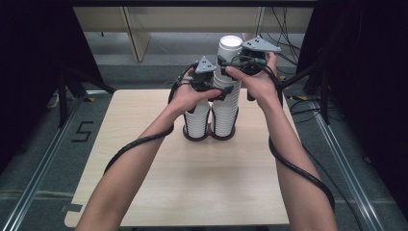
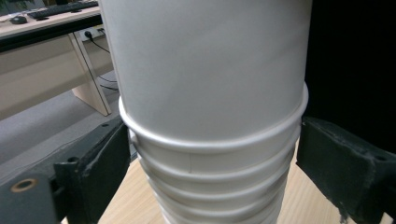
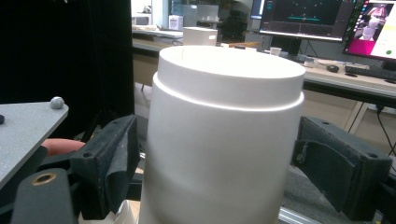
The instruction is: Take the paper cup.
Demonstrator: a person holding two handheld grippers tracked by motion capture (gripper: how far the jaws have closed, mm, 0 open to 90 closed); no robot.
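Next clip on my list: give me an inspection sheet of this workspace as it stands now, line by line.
Surface: light wooden table, bare apart from the cups and holder.
Job's things: two stacks of white paper cups, a tall stack and a shorter stack, standing upside down in a dark double-ring holder.
Clutter: nothing seen.
Grippers: left gripper with jaws either side of the tall stack at a cup rim, a small gap visible; right gripper with jaws either side of the top cup, also apart from it.
Cables: a black cable trails along each forearm.
Surroundings: desks, monitors, floor rails.
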